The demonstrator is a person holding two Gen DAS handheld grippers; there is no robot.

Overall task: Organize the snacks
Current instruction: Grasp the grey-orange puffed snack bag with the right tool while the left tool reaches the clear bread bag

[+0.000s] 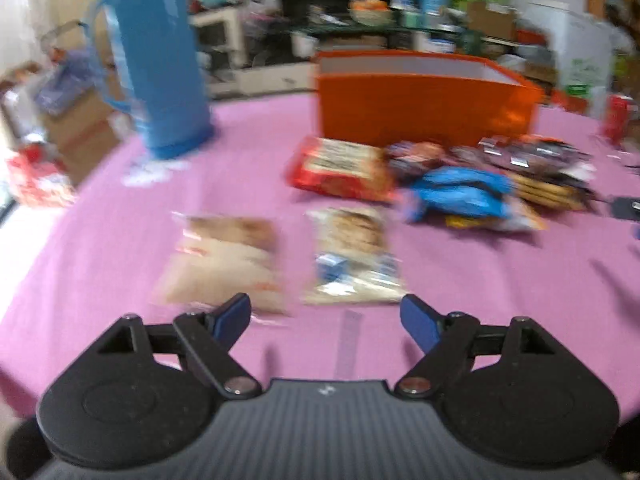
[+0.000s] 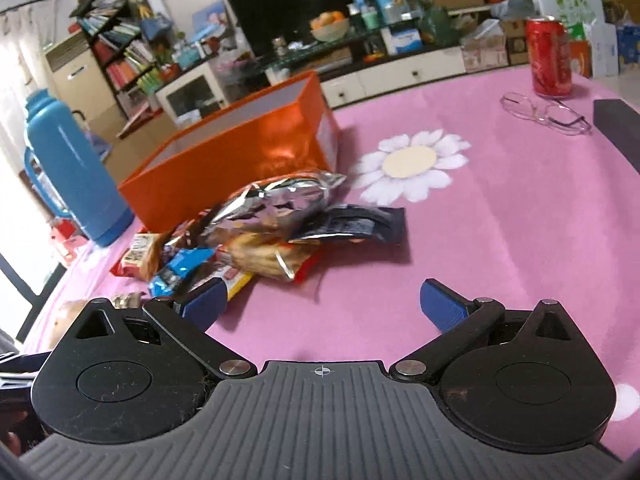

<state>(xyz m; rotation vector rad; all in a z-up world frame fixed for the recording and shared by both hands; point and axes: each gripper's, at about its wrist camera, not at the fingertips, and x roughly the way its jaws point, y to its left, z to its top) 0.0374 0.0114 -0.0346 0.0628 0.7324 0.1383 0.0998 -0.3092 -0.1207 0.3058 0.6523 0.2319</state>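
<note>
My left gripper (image 1: pixel 325 317) hangs low over the pink-covered counter (image 1: pixel 120 208) with its jaws spread wide and nothing between them. Just ahead of its fingertips lie two clear snack packets side by side: a pale one (image 1: pixel 224 258) on the left and one with a blue label (image 1: pixel 354 256) on the right, apart from each other. The left view is blurred, so I cannot read any labels.

Beyond them sits a red packet (image 1: pixel 340 168), touching a heap of snacks (image 1: pixel 492 176) that includes a blue wrapper (image 1: pixel 460 194) and some dark foil packs. Behind the heap stands the open orange box (image 1: pixel 424 100), its front wall close to the red packet. A tall blue thermos (image 1: pixel 156 60) stands upright to the left of the box, well apart from the packets.

My right gripper (image 2: pixel 322 304) is also released, jaws wide and holding nothing, above a bare patch of the cloth. The snack heap (image 2: pixel 256 232) lies ahead and left of it, with a silver foil bag (image 2: pixel 284 200) on top and a dark packet (image 2: pixel 356 222) jutting out to the right. The heap lies between this gripper and the box. Farther right a white daisy print (image 2: pixel 412 164) marks the cloth, and beyond it lie a pair of glasses (image 2: pixel 548 114) and an upright red can (image 2: pixel 548 58).
</note>
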